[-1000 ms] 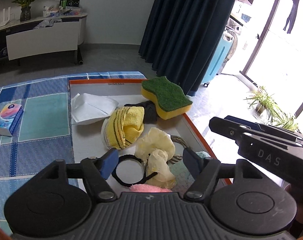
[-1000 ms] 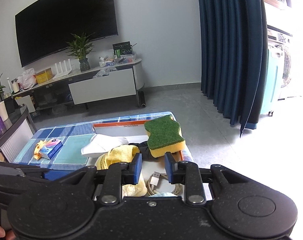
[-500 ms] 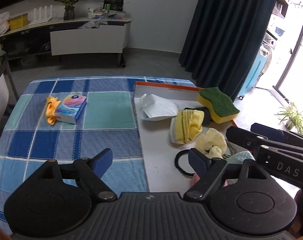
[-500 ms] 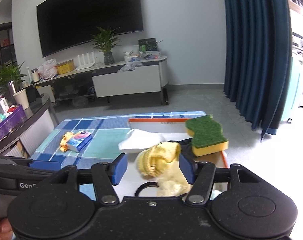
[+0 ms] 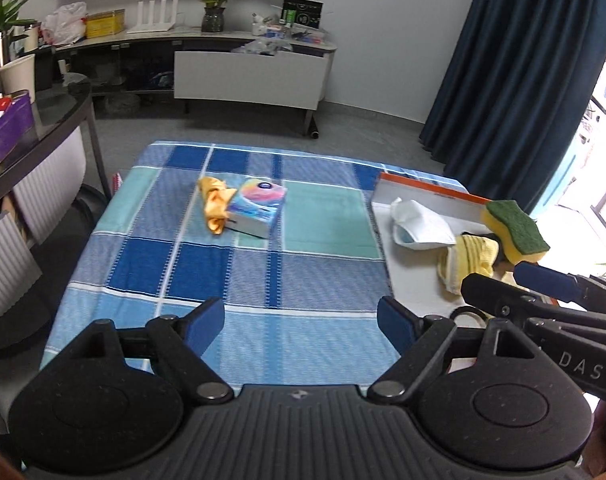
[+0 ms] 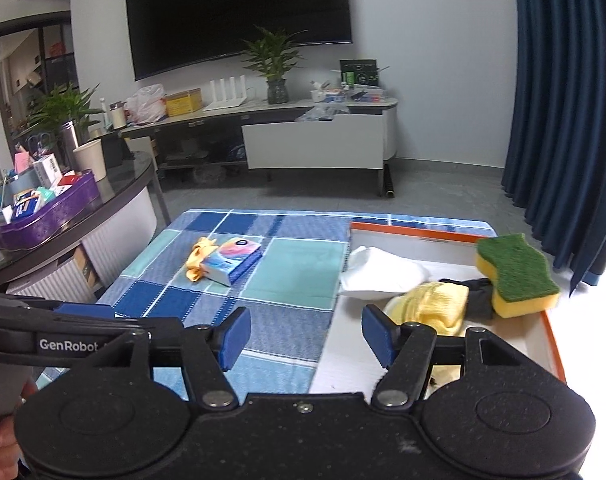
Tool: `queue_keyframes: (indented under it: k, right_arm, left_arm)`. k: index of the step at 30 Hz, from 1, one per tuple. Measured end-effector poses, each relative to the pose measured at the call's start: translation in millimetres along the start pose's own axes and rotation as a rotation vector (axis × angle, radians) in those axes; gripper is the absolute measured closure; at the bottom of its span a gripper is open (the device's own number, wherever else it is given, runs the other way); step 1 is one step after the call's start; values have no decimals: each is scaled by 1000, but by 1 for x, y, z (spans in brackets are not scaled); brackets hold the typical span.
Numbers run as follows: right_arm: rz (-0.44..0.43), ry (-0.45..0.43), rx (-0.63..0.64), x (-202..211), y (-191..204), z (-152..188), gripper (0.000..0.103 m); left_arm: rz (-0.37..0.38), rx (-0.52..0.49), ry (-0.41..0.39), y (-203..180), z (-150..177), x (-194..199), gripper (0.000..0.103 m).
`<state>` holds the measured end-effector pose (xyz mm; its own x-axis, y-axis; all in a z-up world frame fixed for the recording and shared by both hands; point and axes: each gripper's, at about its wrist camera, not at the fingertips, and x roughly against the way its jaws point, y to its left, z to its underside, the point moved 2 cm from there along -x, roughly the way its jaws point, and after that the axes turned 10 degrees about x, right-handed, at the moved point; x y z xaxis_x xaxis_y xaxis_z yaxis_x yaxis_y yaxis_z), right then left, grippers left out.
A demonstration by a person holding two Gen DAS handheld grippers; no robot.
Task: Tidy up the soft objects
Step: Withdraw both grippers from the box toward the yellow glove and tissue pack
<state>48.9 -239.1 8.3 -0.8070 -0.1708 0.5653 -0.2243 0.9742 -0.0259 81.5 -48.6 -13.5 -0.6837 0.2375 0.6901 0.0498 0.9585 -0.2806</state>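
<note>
Both grippers have pulled back from the tray (image 5: 431, 192), left gripper (image 5: 301, 320) and right gripper (image 6: 305, 332) fingers wide, empty; tissue pack (image 5: 257, 202) at twelve o'clock looks next.

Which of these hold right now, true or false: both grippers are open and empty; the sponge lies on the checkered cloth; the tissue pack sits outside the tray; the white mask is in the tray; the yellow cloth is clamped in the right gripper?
1. The left gripper and right gripper are open and empty. True.
2. The sponge lies on the checkered cloth. False: it rests at the far right edge of the tray.
3. The tissue pack sits outside the tray. True, beside an orange cloth.
4. The white mask is in the tray. True.
5. The yellow cloth is clamped in the right gripper. False: it lies loose in the tray.
</note>
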Motion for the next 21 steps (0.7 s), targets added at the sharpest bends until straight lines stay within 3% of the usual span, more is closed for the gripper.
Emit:
queue_keyframes:
  k: [13,21]
  right_arm:
    - [-45,35,52,-32,34,-8,27]
    - [-69,43,50,-46,38,-9,26]
  left_arm:
    - [-21,56,4,35,-5,-9,18]
    - [-78,100,9,64,-20,-31,18]
